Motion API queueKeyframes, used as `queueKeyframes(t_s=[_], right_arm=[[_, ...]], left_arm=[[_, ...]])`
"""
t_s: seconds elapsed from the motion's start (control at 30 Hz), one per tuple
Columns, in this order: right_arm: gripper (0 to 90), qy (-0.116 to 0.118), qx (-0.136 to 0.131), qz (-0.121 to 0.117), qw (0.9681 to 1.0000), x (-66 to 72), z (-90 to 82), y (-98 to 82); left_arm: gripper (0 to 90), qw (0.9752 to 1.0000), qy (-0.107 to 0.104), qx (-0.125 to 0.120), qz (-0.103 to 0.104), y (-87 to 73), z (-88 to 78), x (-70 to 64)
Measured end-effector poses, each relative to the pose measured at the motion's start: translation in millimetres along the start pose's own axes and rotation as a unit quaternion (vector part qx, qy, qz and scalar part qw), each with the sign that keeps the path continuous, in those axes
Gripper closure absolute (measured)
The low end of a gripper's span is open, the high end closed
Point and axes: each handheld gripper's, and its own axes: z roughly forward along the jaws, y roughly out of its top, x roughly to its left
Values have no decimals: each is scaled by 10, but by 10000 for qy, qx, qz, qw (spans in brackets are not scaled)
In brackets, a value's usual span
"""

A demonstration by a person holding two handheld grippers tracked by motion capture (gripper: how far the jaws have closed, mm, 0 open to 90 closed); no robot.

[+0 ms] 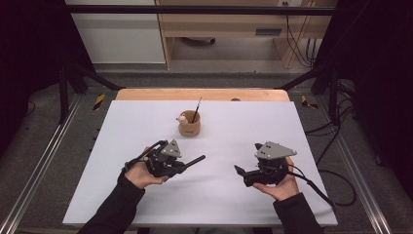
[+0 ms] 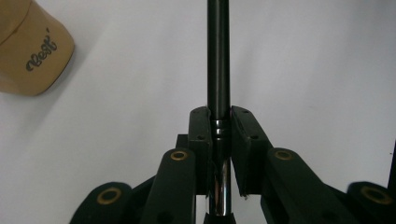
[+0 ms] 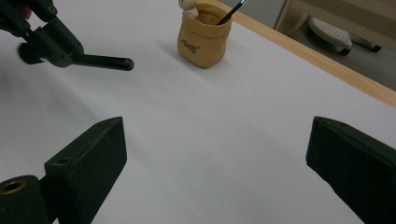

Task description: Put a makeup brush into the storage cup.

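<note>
We hold a black makeup brush over the white surface.

Our left gripper (image 2: 219,135) has its fingers clamped on the makeup brush (image 2: 218,60), handle pointing away, near the tan holder cup (image 1: 189,124). Our right gripper (image 3: 219,154) hovers with fingers spread wide, holding nothing, above the surface (image 1: 234,146).

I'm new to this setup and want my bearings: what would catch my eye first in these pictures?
First, the left gripper, low over the white table, its jaws shut on a black brush that sticks out toward the middle. Next, the tan pot at the far centre, a thin stick leaning out of it. The right gripper hangs open and empty at the right.
</note>
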Motion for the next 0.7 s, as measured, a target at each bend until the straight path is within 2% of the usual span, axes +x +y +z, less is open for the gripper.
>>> queueKeyframes(t_s=[0.27, 0.7], right_arm=[[63, 17, 184, -333, 9993, 82, -3, 107], [74, 199, 390, -687, 9967, 211, 59, 209]], left_arm=[[785, 9998, -23, 52, 195, 126, -17, -51], [785, 9995, -173, 110, 256, 185, 7, -45]])
